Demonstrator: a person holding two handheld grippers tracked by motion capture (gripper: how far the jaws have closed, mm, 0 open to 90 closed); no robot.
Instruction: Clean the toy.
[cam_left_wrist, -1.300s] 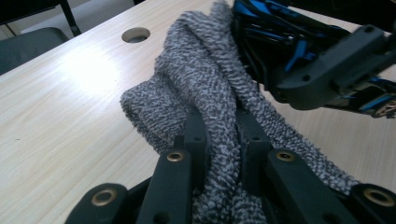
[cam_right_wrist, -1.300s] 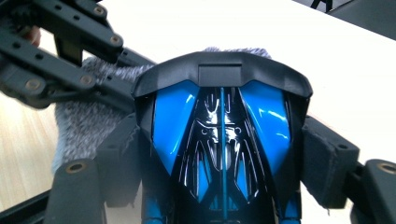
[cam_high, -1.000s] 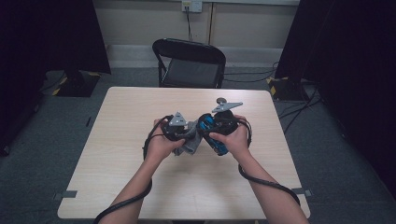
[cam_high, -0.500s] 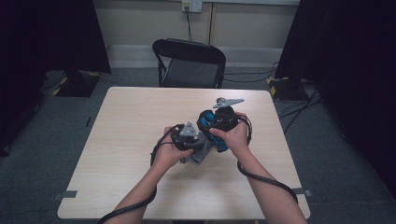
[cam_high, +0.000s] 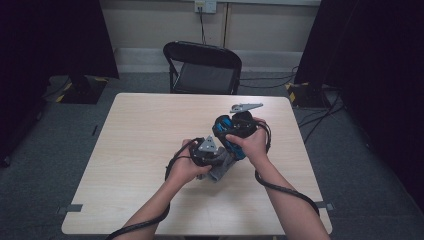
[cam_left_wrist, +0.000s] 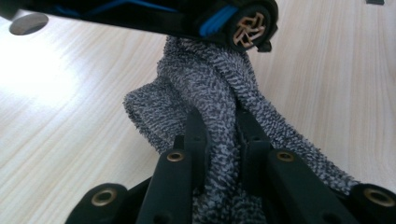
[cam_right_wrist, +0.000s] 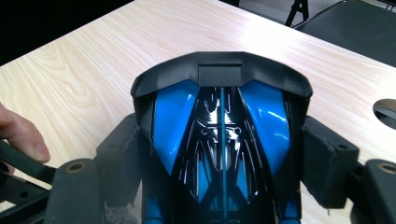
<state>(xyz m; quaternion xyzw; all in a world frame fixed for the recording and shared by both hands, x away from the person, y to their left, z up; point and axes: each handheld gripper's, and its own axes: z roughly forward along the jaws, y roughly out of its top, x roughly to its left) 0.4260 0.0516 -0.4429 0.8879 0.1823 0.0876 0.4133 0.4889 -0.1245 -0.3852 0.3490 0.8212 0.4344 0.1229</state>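
Pale wood-grain table (cam_high: 135, 150) in a dim room, with a black folding chair (cam_high: 202, 67) at 12 o'clock behind it. Just right of the table's centre, both hands work on a glossy blue-and-black toy car (cam_high: 229, 134). The right gripper (cam_right_wrist: 219, 154) has its jaws spread wide and clamped on the car's flanks, holding it off the table. The left gripper (cam_left_wrist: 219, 135), at roughly 7 o'clock from the car, is pinched nearly closed on a fold of fuzzy grey terry cloth (cam_left_wrist: 205, 93), which touches the car's underside near a bronze-spoked wheel (cam_left_wrist: 246, 29). My guess: the car is light, rigid and slick (so gripping the flat sides beats the curved roof). The cloth is floppy and grippy, so any bunched fold works.
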